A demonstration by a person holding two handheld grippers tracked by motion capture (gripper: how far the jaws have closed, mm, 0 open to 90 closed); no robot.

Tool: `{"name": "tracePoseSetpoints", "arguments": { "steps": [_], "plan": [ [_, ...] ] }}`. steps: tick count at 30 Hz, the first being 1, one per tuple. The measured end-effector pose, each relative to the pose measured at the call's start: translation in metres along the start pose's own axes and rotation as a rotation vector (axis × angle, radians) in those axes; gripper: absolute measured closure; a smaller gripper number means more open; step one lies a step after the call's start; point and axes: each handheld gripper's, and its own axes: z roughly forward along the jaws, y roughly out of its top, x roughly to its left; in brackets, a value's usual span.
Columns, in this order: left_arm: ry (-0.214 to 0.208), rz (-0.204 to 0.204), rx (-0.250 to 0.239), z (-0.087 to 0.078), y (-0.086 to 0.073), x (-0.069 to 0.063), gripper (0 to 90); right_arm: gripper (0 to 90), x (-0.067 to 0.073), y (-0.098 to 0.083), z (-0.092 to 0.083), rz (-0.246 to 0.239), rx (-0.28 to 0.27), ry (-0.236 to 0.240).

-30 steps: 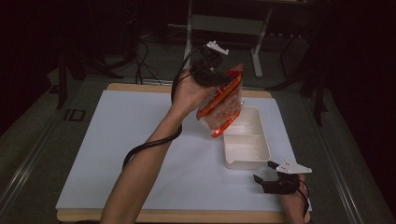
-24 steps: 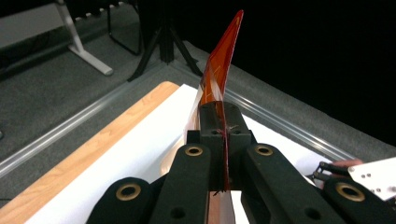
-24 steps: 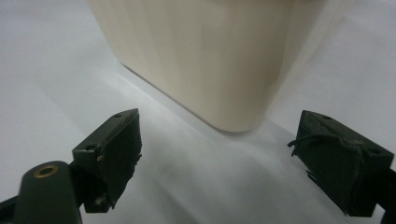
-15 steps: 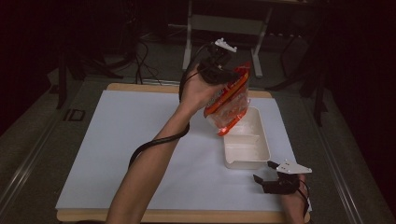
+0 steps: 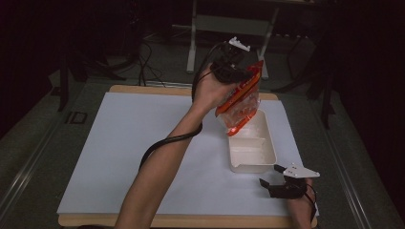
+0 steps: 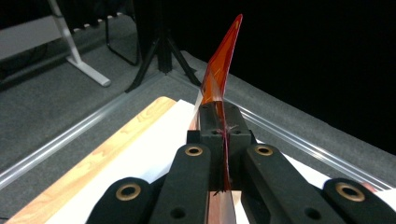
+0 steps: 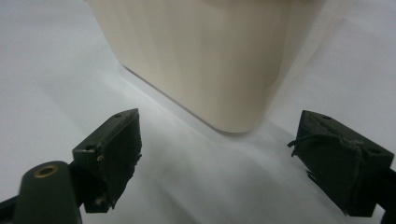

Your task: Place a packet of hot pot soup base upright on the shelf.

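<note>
I have the orange-and-clear bag point(image 5: 239, 102) up in the air, tilted with its lower end hanging over the far compartment of the cream tray point(image 5: 251, 148). I judge that tilt is there to let the contents slide down into the tray rather than onto the sheet. Whether the lower end is open I cannot tell from the high view.

My left gripper point(image 5: 232, 71) is pinching the bag's upper edge: in the left gripper view the jaws are pressed together on the thin film point(image 6: 223, 79), which stands up between them like a blade. Holding it by the top seam keeps the weight below the grip, so the bag hangs steady.

The tray sits on the white sheet point(image 5: 133, 143) toward the right side of the bench point(image 5: 143, 89), long axis running away from me, divided into two compartments.

My right gripper point(image 5: 279, 183) rests low on the sheet just beside the tray's near right corner, jaws spread and empty. In the right gripper view that corner point(image 7: 219, 65) lies between and just beyond the pads, apart from both. I read it as parked, ready to steady the tray.
</note>
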Motion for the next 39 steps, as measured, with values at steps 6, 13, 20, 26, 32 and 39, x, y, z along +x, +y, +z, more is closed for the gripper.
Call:
{"name": "tracePoseSetpoints", "arguments": {
  "steps": [6, 13, 20, 26, 32, 39],
  "plan": [
    [-0.001, 0.003, 0.005, 0.010, 0.004, -0.003, 90.0, 14.5, 0.000, 0.000, 0.000, -0.001, -0.002, -0.002],
    [0.000, -0.004, 0.034, 0.021, 0.000, 0.000, 90.0, 14.6, 0.000, 0.000, 0.000, -0.001, -0.002, -0.001],
    [-0.010, -0.028, 0.061, 0.033, -0.005, 0.005, 90.0, 14.5, 0.000, 0.000, 0.000, 0.000, -0.006, 0.002],
    [-0.024, -0.029, 0.092, 0.045, -0.007, 0.003, 90.0, 14.5, 0.000, 0.000, 0.000, -0.001, -0.001, 0.004],
    [-0.011, -0.024, 0.115, 0.051, -0.004, 0.000, 90.0, 14.5, 0.000, 0.000, 0.000, 0.002, 0.003, 0.008],
    [-0.020, -0.033, 0.166, 0.066, -0.003, -0.002, 90.0, 14.5, 0.000, 0.000, 0.000, -0.001, 0.003, 0.007]
  ]
}}
